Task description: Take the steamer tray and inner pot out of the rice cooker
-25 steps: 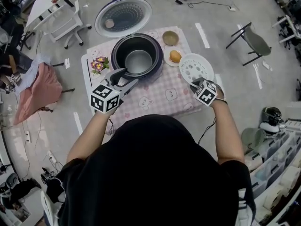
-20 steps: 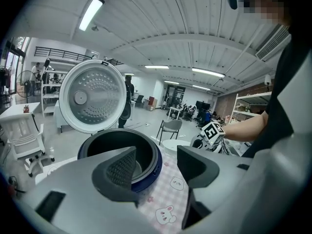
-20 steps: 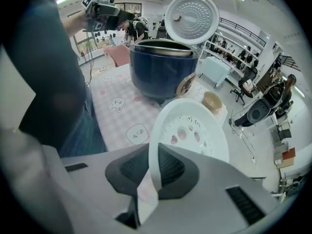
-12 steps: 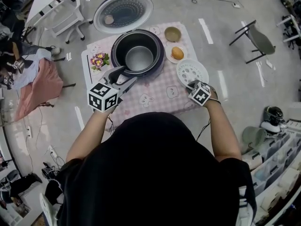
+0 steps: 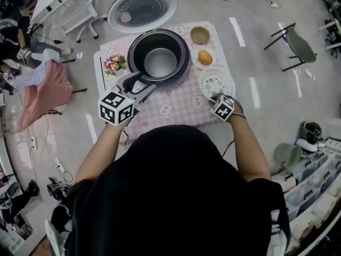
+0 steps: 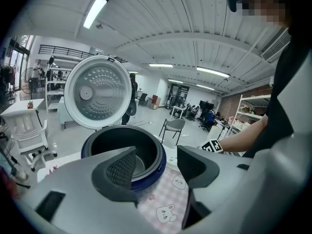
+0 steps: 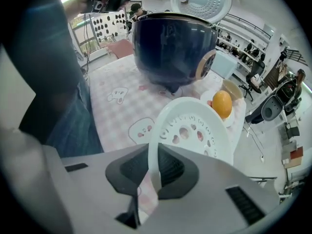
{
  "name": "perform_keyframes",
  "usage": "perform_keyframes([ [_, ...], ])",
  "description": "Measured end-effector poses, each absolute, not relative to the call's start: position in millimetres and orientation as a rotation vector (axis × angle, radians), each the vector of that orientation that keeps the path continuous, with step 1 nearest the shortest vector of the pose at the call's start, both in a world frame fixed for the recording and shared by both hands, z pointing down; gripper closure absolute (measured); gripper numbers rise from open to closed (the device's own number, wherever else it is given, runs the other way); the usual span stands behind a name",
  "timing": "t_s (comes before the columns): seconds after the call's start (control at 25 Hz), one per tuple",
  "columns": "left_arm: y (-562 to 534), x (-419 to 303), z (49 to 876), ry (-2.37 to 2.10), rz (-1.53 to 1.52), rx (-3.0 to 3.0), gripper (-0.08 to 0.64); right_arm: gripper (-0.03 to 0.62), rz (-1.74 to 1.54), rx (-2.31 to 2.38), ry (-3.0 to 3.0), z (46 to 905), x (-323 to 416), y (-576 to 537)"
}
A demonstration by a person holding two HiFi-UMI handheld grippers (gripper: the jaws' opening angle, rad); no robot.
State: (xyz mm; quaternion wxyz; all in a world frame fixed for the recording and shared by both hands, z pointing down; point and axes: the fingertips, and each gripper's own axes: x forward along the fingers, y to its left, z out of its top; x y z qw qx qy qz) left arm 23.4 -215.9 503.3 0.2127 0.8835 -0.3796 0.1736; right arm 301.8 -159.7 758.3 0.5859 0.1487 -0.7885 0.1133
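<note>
The dark blue rice cooker [image 5: 160,56] stands on the pink checked tablecloth [image 5: 176,105], its round lid [image 5: 143,8] swung open behind it. The metal inner pot [image 5: 160,62] sits inside. My right gripper [image 7: 153,172] is shut on the near rim of the white perforated steamer tray [image 7: 195,130], which hangs low over the cloth to the right of the cooker [image 7: 173,48]; the head view shows the same tray [image 5: 217,82]. My left gripper [image 6: 155,167] stands open in front of the cooker [image 6: 124,152], nothing between its pads.
A small plate with an orange [image 5: 204,57] and a brown bowl [image 5: 200,35] stand right of the cooker, just behind the tray. A flower decoration [image 5: 113,64] lies at the cooker's left. A folding chair [image 5: 295,44] and a white chair [image 5: 69,15] stand on the floor around the low table.
My right gripper has sunk toward the cloth with the steamer tray in it, coming a little nearer the person. The left gripper has stayed in front of the cooker.
</note>
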Motion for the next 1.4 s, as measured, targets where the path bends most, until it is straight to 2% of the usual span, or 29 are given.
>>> perform_keyframes([
  [0.68,-209.2,18.8,509.0,-1.068,0.495,2.425,0.281,0.541,0.244,0.251,-1.766,812.0,299.4,-133.8],
  [1.4,-207.7,26.5,505.0,-1.053,0.499,2.437,0.281,0.514,0.352,0.276,-1.772,821.6,298.0,-128.6],
])
